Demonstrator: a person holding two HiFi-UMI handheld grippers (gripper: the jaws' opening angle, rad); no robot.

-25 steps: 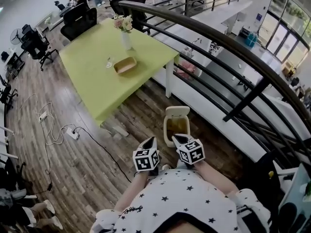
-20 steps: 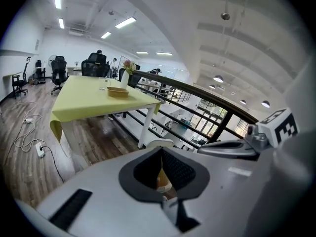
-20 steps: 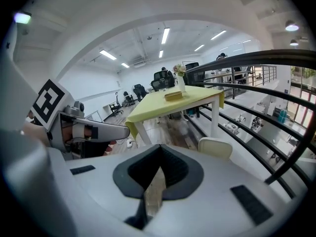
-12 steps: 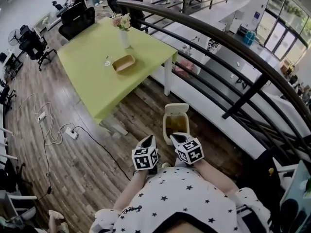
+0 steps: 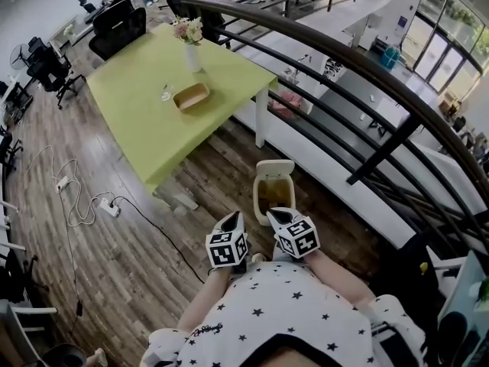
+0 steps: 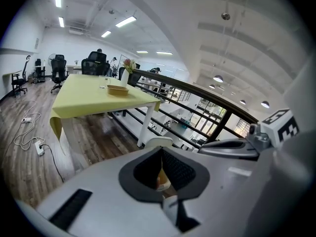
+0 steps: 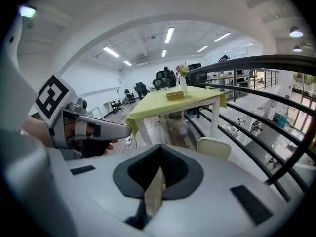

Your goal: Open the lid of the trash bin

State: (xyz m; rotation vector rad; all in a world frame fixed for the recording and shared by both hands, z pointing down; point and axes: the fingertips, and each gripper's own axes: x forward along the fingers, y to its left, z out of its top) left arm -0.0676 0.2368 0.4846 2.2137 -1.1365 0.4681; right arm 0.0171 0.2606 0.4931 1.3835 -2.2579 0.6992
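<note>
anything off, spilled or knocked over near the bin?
Nothing stands out. The trash bin stands upright on the floor beside the railing, its lid raised, with no spill around it. The only untidy thing is a power strip with loose cables on the floor left of the green table.

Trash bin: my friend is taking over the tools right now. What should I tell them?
Left tool: shut, empty, held just short of the trash bin.
Right tool: shut, empty, beside the left one.
Bin: on the wooden floor by the railing, straight ahead of both tools.
Done: the lid stands up, so the bin is open.
Left: probably nothing; neither tool grips the bin.
</note>
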